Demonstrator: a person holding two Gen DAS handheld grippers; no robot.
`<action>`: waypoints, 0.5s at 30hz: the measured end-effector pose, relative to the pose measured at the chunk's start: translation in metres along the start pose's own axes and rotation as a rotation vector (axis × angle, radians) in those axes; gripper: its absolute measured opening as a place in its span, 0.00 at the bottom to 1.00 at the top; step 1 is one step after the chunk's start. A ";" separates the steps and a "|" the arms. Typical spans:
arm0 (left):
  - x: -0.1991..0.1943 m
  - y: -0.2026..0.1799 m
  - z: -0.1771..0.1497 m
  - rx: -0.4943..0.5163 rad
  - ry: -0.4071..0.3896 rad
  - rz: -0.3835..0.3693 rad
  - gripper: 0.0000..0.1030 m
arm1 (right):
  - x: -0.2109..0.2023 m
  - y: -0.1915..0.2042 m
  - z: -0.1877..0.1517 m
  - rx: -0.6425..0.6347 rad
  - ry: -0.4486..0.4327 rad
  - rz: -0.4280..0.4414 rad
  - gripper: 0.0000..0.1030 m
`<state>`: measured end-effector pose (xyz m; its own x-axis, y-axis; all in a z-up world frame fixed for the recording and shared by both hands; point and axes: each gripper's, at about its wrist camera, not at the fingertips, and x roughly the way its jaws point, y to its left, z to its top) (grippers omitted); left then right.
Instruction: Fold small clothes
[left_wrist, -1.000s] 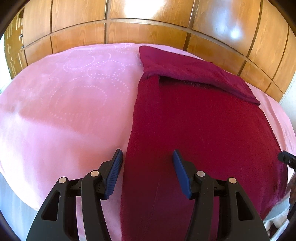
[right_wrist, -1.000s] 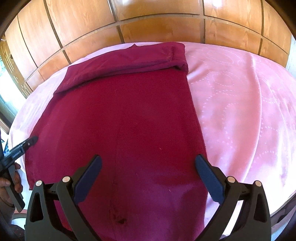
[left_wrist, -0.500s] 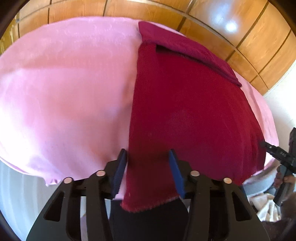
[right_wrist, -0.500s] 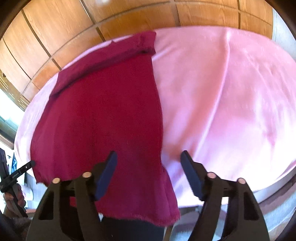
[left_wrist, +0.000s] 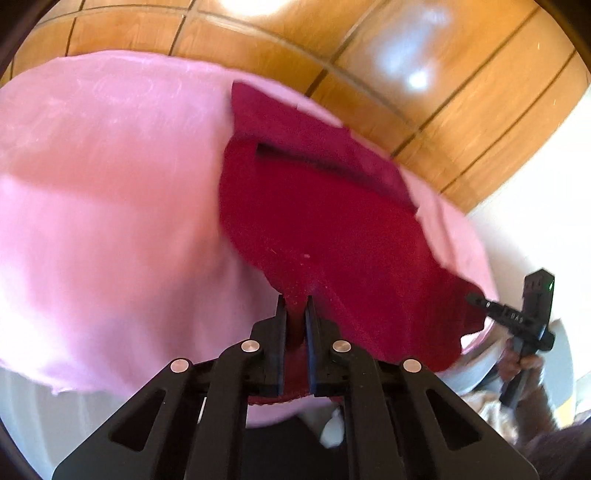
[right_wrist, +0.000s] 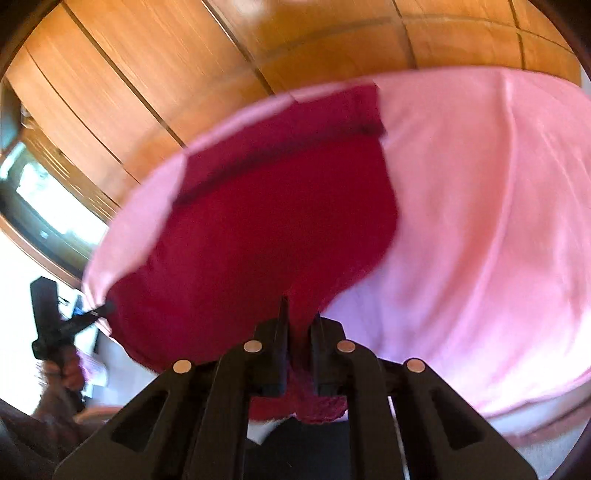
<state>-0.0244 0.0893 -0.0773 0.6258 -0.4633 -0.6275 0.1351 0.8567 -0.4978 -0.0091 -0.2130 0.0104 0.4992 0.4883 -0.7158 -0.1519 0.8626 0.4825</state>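
A dark red cloth (left_wrist: 332, 229) lies on a pink-covered bed (left_wrist: 110, 206), its far end folded over. My left gripper (left_wrist: 294, 306) is shut on the cloth's near left corner, with fabric pinched between the jaws. My right gripper (right_wrist: 299, 317) is shut on the near right corner of the same cloth (right_wrist: 266, 236), and the hem bunches below its jaws. Each view shows the other gripper at the cloth's opposite corner: the right one in the left wrist view (left_wrist: 476, 299), the left one in the right wrist view (right_wrist: 105, 308). The near edge is lifted off the bed (right_wrist: 480, 221).
A wooden panelled wall (left_wrist: 406, 74) stands behind the bed. A window (right_wrist: 40, 199) shows at the left of the right wrist view. The bed's near edge drops to the floor below both grippers.
Both grippers have gone from open over the cloth to shut on its near corners. The near edge has been pulled up and the cloth now sags between them.
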 end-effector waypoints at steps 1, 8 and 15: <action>0.002 -0.001 0.008 -0.008 -0.014 -0.014 0.07 | 0.001 0.000 0.007 0.002 -0.011 0.007 0.08; 0.042 0.007 0.073 -0.043 -0.063 -0.021 0.07 | 0.030 -0.026 0.055 0.073 -0.063 -0.015 0.08; 0.082 0.023 0.130 -0.064 -0.066 0.040 0.07 | 0.065 -0.050 0.095 0.117 -0.053 -0.062 0.09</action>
<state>0.1300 0.1004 -0.0620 0.6795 -0.4111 -0.6077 0.0611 0.8571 -0.5115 0.1120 -0.2376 -0.0122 0.5496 0.4240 -0.7199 -0.0202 0.8682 0.4959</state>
